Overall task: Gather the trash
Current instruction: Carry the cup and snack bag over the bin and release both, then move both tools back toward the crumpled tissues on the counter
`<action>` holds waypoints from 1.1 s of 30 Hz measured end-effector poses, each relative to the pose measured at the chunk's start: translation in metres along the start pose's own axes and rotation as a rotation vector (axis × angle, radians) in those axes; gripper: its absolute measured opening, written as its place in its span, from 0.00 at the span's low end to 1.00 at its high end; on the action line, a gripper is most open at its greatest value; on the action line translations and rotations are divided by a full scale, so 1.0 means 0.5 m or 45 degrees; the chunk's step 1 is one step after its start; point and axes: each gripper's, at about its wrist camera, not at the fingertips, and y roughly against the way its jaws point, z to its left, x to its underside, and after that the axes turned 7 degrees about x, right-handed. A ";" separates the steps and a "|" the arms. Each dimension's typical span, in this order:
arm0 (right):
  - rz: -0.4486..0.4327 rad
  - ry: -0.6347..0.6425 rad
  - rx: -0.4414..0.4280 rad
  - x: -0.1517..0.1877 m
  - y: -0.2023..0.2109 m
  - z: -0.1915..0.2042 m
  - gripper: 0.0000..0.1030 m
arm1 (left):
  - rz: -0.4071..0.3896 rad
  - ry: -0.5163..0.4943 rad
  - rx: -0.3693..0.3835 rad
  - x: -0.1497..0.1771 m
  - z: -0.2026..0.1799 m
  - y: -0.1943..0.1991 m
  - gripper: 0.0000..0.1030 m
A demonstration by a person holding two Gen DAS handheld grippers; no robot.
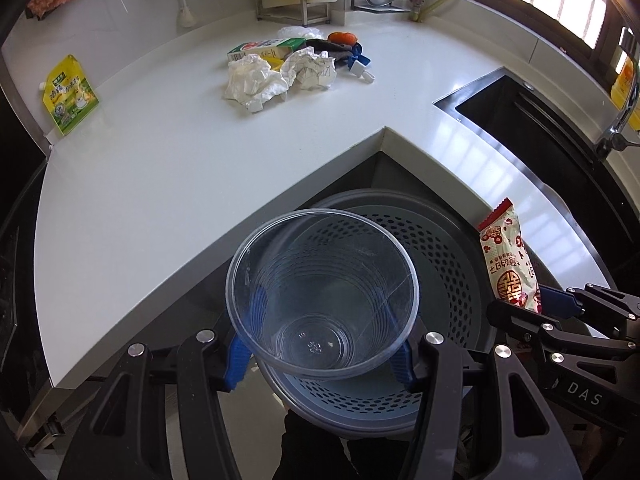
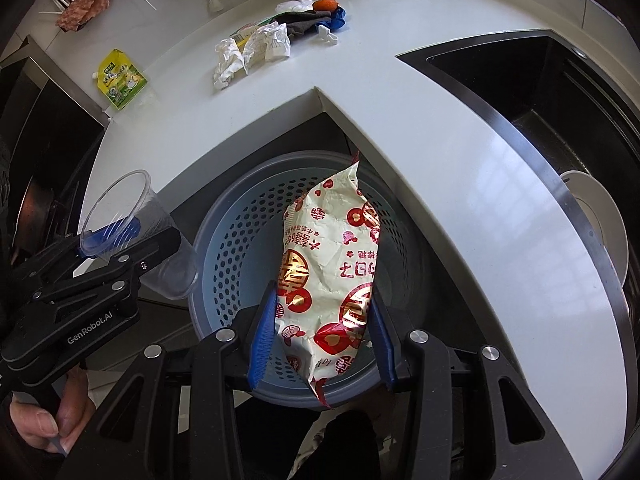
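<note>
**Both grippers loaded above the perforated bin**

Materials: the left gripper (image 1: pixel 320 344) holds a clear, thin-walled plastic cup (image 1: pixel 320 300), ribbed in rings along its tapering side, with a rolled rim and a flat embossed base. The right gripper (image 2: pixel 322 336) holds a crinkled white snack packet (image 2: pixel 324 280) printed in red and gold, its ends serrated. Below both sits a round grey waste basket (image 2: pixel 236 248) with hole-punched walls, tucked into the inner corner of a glossy white countertop (image 1: pixel 160 168).

Position: the cup stands between the blue ribbed pads of the left jaws, which pinch its lower wall from either side, mouth facing the camera. The packet runs lengthwise between the right jaws, pinched at its lower half, its upper end reaching forward past the fingertips over the basket opening.

Pose: both grippers tilt steeply downward, side by side, directly over the basket. A hand (image 2: pixel 40 424) grips the left tool's handle. Crumpled paper (image 1: pixel 256 80) and other litter lie far ahead of the jaws on the counter.
</note>
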 end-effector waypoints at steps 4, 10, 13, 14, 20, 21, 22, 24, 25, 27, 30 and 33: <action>0.012 0.005 -0.020 0.006 -0.011 0.003 0.40 | 0.023 0.023 0.009 0.009 0.001 -0.008 0.54; 0.002 0.023 -0.036 0.005 -0.008 0.009 0.42 | 0.027 0.060 0.031 0.012 0.011 -0.006 0.58; -0.002 0.026 -0.034 0.005 -0.004 0.008 0.54 | 0.029 0.070 0.023 0.013 0.012 -0.005 0.64; -0.012 0.026 -0.031 0.005 0.000 0.009 0.59 | 0.027 0.073 0.022 0.013 0.013 -0.004 0.67; -0.048 0.021 -0.028 -0.002 0.013 0.003 0.65 | 0.014 0.078 0.014 0.011 0.013 0.007 0.71; -0.051 0.016 -0.031 -0.004 0.015 0.001 0.65 | 0.014 0.079 0.016 0.010 0.013 0.009 0.72; -0.054 0.012 -0.032 -0.005 0.016 0.000 0.65 | 0.012 0.079 0.015 0.010 0.013 0.011 0.72; -0.064 0.007 -0.034 -0.006 0.020 -0.003 0.65 | 0.009 0.080 0.014 0.011 0.014 0.012 0.73; -0.066 0.002 -0.035 -0.007 0.021 -0.005 0.65 | 0.013 0.080 0.012 0.010 0.014 0.012 0.73; -0.064 -0.006 -0.036 -0.008 0.020 -0.009 0.65 | 0.019 0.080 0.008 0.008 0.014 0.011 0.73; -0.069 -0.014 -0.038 -0.009 0.022 -0.012 0.65 | 0.009 0.085 0.003 0.003 0.017 0.018 0.73; -0.080 -0.010 -0.038 -0.014 0.028 -0.013 0.65 | -0.011 0.094 -0.002 -0.002 0.020 0.030 0.74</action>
